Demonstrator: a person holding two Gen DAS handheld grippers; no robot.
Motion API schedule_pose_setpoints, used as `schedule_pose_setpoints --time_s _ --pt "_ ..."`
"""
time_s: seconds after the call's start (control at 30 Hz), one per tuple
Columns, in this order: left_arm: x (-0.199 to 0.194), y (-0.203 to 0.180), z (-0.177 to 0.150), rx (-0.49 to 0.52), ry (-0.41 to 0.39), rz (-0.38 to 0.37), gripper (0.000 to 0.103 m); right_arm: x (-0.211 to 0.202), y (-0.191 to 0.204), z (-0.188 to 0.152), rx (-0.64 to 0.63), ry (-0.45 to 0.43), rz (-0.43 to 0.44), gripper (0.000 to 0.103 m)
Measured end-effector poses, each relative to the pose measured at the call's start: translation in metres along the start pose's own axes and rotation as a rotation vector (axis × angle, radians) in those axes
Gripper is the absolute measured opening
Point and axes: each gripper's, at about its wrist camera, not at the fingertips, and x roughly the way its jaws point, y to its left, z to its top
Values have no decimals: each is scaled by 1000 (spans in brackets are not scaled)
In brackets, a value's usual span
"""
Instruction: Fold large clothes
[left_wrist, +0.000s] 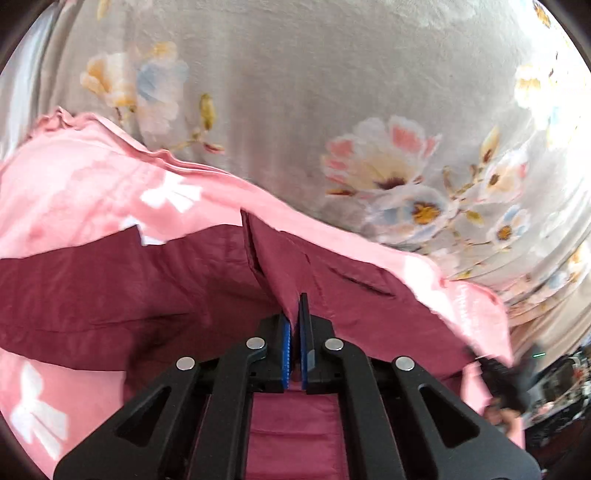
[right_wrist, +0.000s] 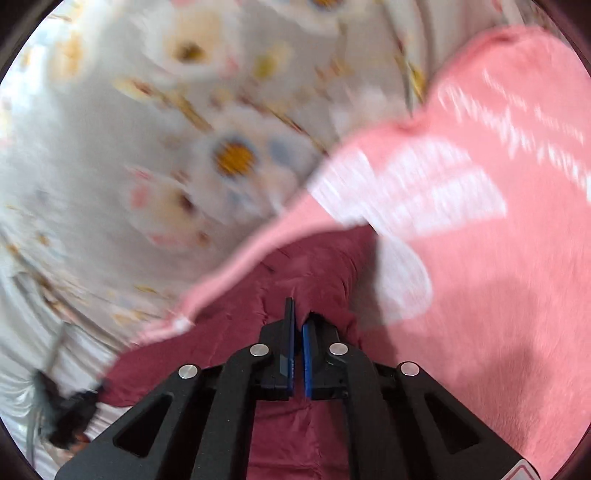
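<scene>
A large pink garment (left_wrist: 74, 192) with white bow prints and a dark maroon inner side (left_wrist: 147, 280) lies on a floral bedsheet (left_wrist: 295, 92). My left gripper (left_wrist: 295, 306) is shut on a fold of the maroon fabric, which rises in a ridge between the blue pads. In the right wrist view the same pink garment (right_wrist: 480, 277) fills the right side, blurred by motion. My right gripper (right_wrist: 297, 314) is shut on its maroon fabric (right_wrist: 229, 332). The other gripper (left_wrist: 506, 380) shows dimly at the garment's right edge.
The grey-white bedsheet with pastel flowers (right_wrist: 147, 147) spreads beyond the garment. A dark gripper shape (right_wrist: 70, 410) shows at the lower left of the right wrist view. Dark room clutter (left_wrist: 561, 373) lies past the bed at lower right.
</scene>
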Motion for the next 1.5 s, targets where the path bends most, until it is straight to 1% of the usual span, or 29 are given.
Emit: schedule_pose_setpoints --time_s 0.03,0.07,0.1,0.13,0.2,0.23,0.27,0.33,0.4,0.53,0.67,0.77,0.83,0.87,0.9,0.93,0.97,1.0,1.03,1.07,1.1,1.17,1.2,1.23,1.27,1.33,1.4,1.5 --pt "7 4 -6 5 14 21 2 4 3 -2 -47 16 -55 1" --pt "22 11 -19 10 56 48 2 14 1 -8 -86 51 -131 1" --pt "35 16 -29 10 94 66 2 22 -4 -12 -89 84 -179 1" --pt "50 22 -41 10 138 85 2 26 -10 -16 -83 104 -202 1" --pt "86 32 -71 22 231 140 2 30 -15 -21 -87 112 -238 1" --pt "98 37 -83 20 261 156 2 33 -15 -24 -106 118 -263 1" --pt "103 40 -91 19 271 162 2 35 -16 -27 -122 132 -286 1" --pt "104 41 -99 37 247 170 2 40 -20 -34 -158 161 -341 1" --pt "103 41 -100 48 245 177 2 46 -25 -42 -179 189 -377 0" --pt "99 41 -109 77 234 185 3 50 -28 -45 -205 206 -405 0" --pt "98 37 -113 108 213 206 4 50 -20 -47 -262 216 -445 0" --pt "101 34 -112 128 202 216 4 34 -13 -49 -258 206 -477 4" --pt "100 33 -112 128 196 209 4 13 -2 -52 -259 167 -504 8" --pt "99 33 -111 126 194 209 6 4 6 -53 -271 146 -504 15" --pt "95 33 -111 124 192 210 10 -6 23 -56 -298 125 -474 17" --pt "87 33 -111 126 184 226 14 -9 35 -59 -318 125 -441 16" --pt "82 32 -110 124 174 239 24 -10 54 -64 -354 128 -397 12" --pt "70 31 -108 115 143 256 30 -8 68 -69 -383 133 -372 11" --pt "60 30 -105 105 111 266 32 -2 85 -77 -423 147 -343 11" --pt "51 29 -102 92 85 269 34 8 100 -87 -456 169 -311 8" --pt "44 27 -97 69 69 265 34 16 109 -94 -470 184 -289 6" --pt "43 21 -89 41 76 235 34 44 125 -117 -491 239 -263 4" --pt "47 16 -89 51 88 238 34 54 128 -125 -491 261 -258 3" --pt "53 13 -91 63 99 253 34 70 130 -137 -483 299 -249 2" --pt "63 12 -95 75 119 272 34 80 132 -144 -481 318 -250 2" --pt "78 15 -102 75 165 289 34 93 133 -155 -490 334 -261 2" --pt "90 20 -111 63 203 291 34 104 131 -166 -489 367 -276 2" --pt "91 24 -118 66 190 282 35 109 124 -177 -484 377 -279 1"
